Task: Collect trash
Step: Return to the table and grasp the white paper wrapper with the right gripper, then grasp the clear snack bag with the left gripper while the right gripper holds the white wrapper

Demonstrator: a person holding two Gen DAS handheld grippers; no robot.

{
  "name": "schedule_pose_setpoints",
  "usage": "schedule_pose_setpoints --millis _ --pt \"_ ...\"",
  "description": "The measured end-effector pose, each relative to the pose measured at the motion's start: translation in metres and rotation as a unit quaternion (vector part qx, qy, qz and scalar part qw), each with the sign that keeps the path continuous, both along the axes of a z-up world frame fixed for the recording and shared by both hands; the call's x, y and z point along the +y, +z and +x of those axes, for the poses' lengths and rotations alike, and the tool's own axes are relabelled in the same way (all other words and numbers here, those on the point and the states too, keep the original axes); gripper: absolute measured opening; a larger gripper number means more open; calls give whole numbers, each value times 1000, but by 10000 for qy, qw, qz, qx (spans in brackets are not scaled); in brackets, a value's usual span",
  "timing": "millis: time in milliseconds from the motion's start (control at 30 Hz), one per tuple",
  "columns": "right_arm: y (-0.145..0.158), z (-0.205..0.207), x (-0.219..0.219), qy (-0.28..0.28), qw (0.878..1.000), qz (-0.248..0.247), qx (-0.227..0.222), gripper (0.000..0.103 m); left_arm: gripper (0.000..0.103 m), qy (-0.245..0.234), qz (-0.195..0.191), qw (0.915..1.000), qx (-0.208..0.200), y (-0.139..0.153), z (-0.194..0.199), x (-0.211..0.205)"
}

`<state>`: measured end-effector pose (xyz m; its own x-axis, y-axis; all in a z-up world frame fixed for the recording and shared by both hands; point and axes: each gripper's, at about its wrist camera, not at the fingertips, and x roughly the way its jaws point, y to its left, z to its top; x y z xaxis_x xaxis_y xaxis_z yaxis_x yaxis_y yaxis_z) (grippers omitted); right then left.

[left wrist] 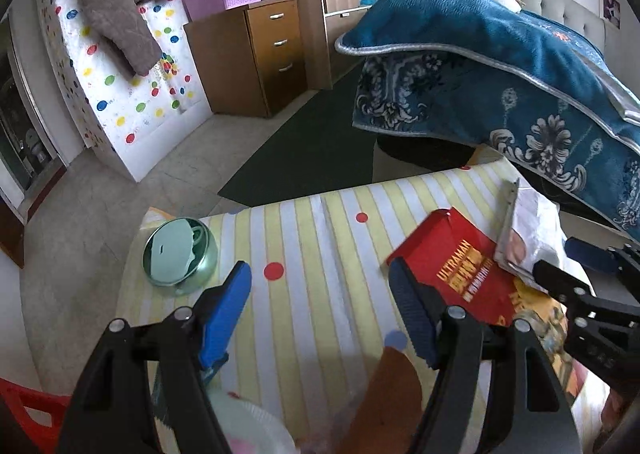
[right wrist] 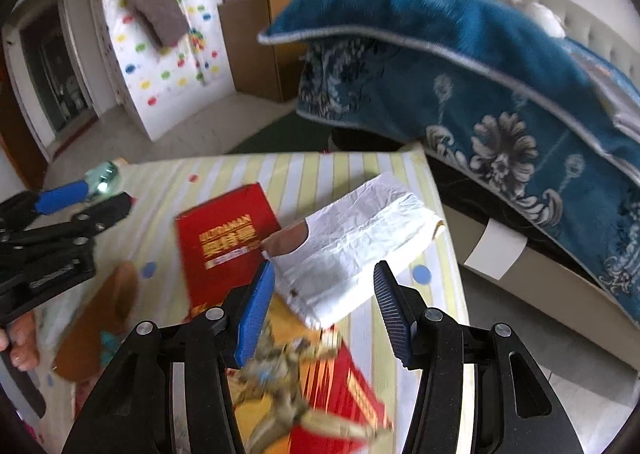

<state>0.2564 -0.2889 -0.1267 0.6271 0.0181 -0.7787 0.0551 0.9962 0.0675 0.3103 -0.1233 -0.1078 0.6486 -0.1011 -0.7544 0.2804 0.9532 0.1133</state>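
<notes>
The approach was in hand: the right tool (right wrist: 324, 306), jaws apart and empty, hung over the crumpled white wrapper (right wrist: 352, 242) just right of the red Ultraman box (right wrist: 228, 242) on the striped worktop (right wrist: 320, 170); next, lower and clamp it

The left tool (left wrist: 320, 310) was also apart, empty

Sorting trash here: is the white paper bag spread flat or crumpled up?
Mostly flat: the white paper bag lies creased, overlapping the red box.
</notes>
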Motion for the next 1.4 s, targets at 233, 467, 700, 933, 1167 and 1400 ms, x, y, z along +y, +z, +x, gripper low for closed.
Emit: schedule_pose_setpoints --millis 233,467,700,933,1167,1400 --pt "-13 9 8 214 9992 -178 279 25 69 8 -44 9999 98 -5 -2 7" --pt "-13 -32 22 551 9977 162 364 10 69 22 -104 9999 77 3 -37 21" --pt "-7 -95 54 807 9946 512 403 9 69 69 -138 9999 73 16 -95 45" --pt "48 -168 62 671 9960 -24 -583 4 69 98 -180 9998 -58 27 -154 72" --pt "73 -236 49 461 9939 -101 -995 4 70 -32 -529 9982 279 15 -204 80" --pt "82 -270 38 296 9939 -66 -1064 4 83 -771 -351 9948 564 -5 -252 47"
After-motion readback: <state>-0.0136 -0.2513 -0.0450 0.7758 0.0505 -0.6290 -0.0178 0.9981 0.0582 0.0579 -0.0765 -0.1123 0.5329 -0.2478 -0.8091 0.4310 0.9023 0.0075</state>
